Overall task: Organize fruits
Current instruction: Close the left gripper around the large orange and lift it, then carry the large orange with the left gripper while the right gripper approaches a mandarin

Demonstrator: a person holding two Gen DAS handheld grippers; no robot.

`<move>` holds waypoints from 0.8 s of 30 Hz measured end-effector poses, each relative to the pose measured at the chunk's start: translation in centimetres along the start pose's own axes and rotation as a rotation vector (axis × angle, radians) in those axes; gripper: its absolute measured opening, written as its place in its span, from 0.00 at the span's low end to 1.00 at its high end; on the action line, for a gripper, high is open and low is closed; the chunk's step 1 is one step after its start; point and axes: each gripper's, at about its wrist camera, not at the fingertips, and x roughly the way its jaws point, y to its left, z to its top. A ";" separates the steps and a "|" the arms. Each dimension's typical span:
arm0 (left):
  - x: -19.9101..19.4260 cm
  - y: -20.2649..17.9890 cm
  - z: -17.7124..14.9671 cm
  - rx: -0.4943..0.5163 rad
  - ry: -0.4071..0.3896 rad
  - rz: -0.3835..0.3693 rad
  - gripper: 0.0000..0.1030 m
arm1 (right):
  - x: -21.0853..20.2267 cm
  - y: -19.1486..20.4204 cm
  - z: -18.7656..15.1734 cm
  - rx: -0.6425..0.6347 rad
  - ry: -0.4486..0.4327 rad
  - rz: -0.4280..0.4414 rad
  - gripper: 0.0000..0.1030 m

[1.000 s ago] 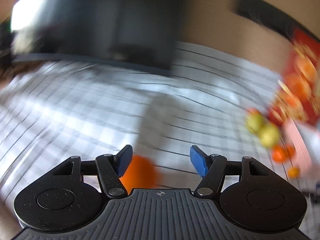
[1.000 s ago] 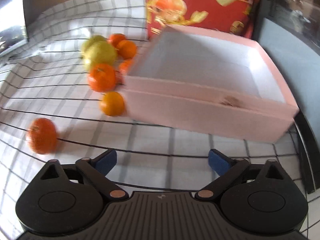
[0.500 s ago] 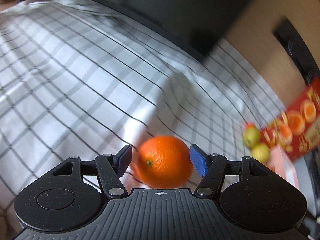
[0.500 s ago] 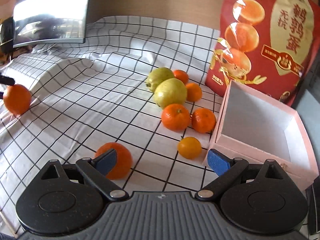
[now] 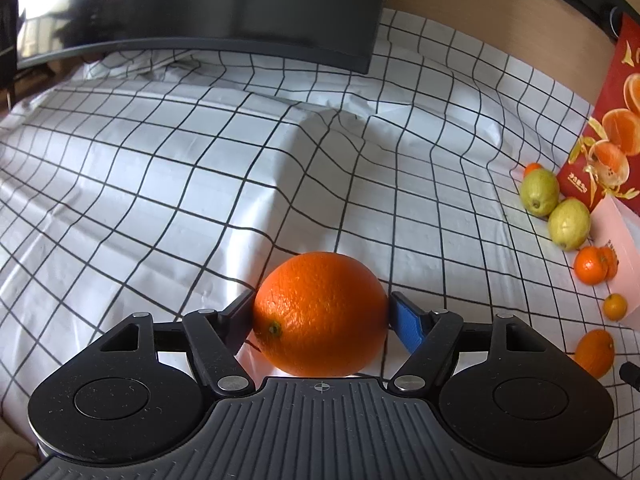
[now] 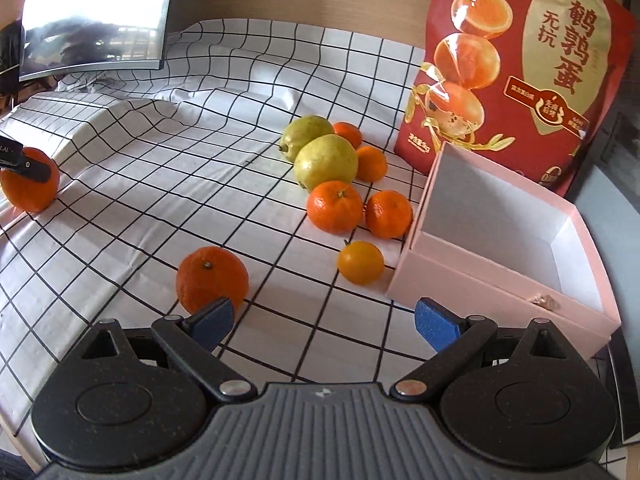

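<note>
My left gripper (image 5: 320, 316) is shut on a large orange (image 5: 320, 314), both pads touching its sides, low over the checked cloth; the same orange (image 6: 29, 186) shows at the far left of the right wrist view. My right gripper (image 6: 324, 320) is open and empty above the cloth. A bumpy orange (image 6: 212, 278) lies just beyond its left finger. Two green guavas (image 6: 324, 160), several mandarins (image 6: 335, 207) and a small yellow-orange citrus (image 6: 360, 262) lie left of an empty pink box (image 6: 500, 240).
A red snack bag (image 6: 520, 64) stands behind the box. A dark curved monitor (image 5: 208, 4) stands at the back of the table. The checked cloth (image 5: 160, 168) is rumpled in ridges. The table's front edge runs at the lower left of the right wrist view.
My left gripper has closed in on the large orange and now grips it. My right gripper has swung left from the pink box to face the fruit pile.
</note>
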 end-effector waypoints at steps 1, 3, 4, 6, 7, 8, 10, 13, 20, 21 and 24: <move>0.0 -0.2 -0.1 -0.008 -0.002 -0.006 0.75 | 0.0 -0.1 -0.1 0.005 0.003 -0.004 0.94; -0.1 -0.7 -0.3 -0.024 -0.001 -0.023 0.75 | 0.2 -0.1 -0.2 0.010 0.017 -0.005 0.94; -0.1 -1.1 -0.4 -0.023 -0.002 -0.034 0.75 | 0.2 -0.2 -0.2 0.008 0.017 -0.003 0.94; -0.2 -2.5 -0.4 0.004 -0.009 -0.063 0.75 | 0.1 -0.2 -0.2 0.014 0.008 -0.007 0.94; -0.3 -3.3 -0.4 0.026 -0.009 -0.084 0.75 | 0.0 -0.3 -0.2 0.021 0.004 -0.005 0.94; -0.3 -4.2 -0.3 0.050 -0.007 -0.113 0.75 | 0.0 -0.3 -0.2 0.028 0.003 -0.001 0.94; -0.2 -6.2 -0.4 0.097 0.007 -0.186 0.75 | 0.0 -0.2 -0.3 0.041 0.003 0.004 0.94; 0.4 -9.2 -1.1 0.153 0.032 -0.282 0.75 | 0.3 0.1 -0.7 0.053 0.019 0.014 0.94; 1.4 -12.7 -2.6 0.234 0.049 -0.300 0.75 | 1.2 1.5 0.0 0.037 0.030 0.040 0.95; 1.5 -12.4 -2.5 0.220 0.058 -0.311 0.75 | 1.4 1.7 0.2 0.038 0.017 0.059 0.95; 1.8 -11.8 -2.2 0.193 0.079 -0.336 0.75 | 2.1 2.4 1.1 0.046 0.000 0.108 0.95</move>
